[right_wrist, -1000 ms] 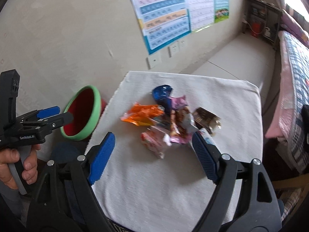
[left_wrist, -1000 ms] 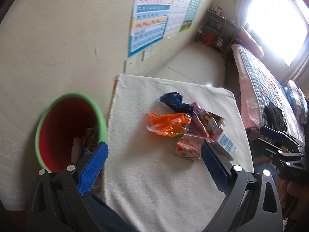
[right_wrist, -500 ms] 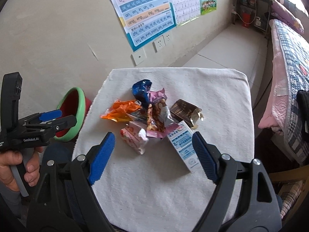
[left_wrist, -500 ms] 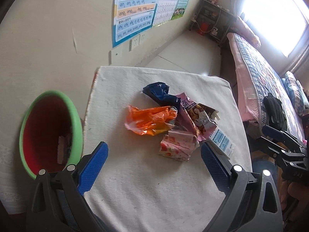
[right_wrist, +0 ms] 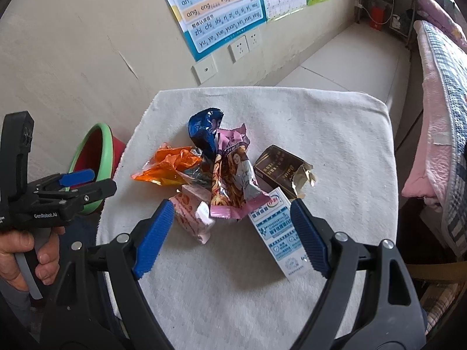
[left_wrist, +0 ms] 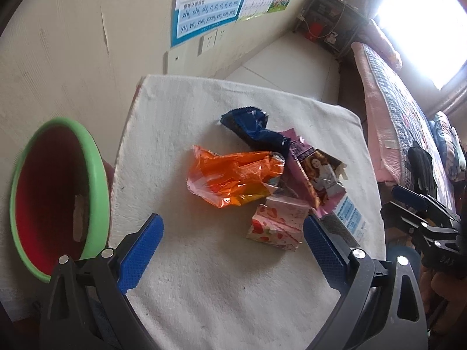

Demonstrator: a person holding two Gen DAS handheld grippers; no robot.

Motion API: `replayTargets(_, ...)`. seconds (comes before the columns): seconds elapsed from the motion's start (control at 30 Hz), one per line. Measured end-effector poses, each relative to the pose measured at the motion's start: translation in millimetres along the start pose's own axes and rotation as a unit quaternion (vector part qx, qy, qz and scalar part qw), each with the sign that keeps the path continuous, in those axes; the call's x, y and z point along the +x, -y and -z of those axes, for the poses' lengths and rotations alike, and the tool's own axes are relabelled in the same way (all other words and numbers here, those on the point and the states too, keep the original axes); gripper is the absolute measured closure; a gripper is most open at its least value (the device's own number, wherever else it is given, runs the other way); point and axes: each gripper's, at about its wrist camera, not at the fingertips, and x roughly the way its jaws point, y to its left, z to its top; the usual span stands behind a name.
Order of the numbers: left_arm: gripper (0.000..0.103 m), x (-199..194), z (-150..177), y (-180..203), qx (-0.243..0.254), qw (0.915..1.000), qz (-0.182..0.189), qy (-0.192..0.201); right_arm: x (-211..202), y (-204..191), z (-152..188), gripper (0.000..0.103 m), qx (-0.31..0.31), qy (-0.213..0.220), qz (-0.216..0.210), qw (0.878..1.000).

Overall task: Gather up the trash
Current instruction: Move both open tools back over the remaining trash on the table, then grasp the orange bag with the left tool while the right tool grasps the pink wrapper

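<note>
Bare white cloth lies before the wrapper pile.

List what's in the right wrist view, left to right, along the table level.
Left gripper → bin → orange wrapper → pink wrapper → brown carton → bed. Blue wrapper and the small cartons overlap the pile, so left out.
</note>
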Motion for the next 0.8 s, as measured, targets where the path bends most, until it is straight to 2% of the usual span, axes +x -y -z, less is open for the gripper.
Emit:
replayTargets(0.23, 0.012, 34.5, -7.1, -13.3, -0.028, 0.9992, 0.012, -0.027, 27.2, 7.2, -12.5, 0.026, -0.001, -0.020, 0.000, 1.000)
replayTargets(0.5, 0.027, 66.8, -13.7, -20.2, -0.041, 0.9974, 0.015, -0.057, 69.8, 10.6, -20.3, 0.033, -0.004, -0.057, -0.007, 0.998)
replayTargets(0.6, 0.036, 79.2, -14.8, -20.3, -0.043, 0.9965, 0.021, -0.069, 81.6, 12.6, -22.9, 0.037, -0.004, -0.066, -0.008, 0.998)
replayTargets(0.67, 0.049, 85.9, -15.7, -21.2, -0.051, 0.9953, 0.033, -0.075, 90.0, 14.5, -24.0, 0.042, -0.003, -0.074, -0.008, 0.997)
replayTargets(0.77, 0.069, 92.6, -16.5, -23.6, -0.059, 0.9942, 0.040, -0.080, 99.0, 14.5, -25.4, 0.060, -0.004, -0.085, -0.016, 0.996)
replayTargets(0.8, 0.073, 93.1, -16.8, -24.3, -0.062, 0.9940, 0.044, -0.079, 101.2, 13.5, -25.9, 0.066, -0.006, -0.088, -0.017, 0.996)
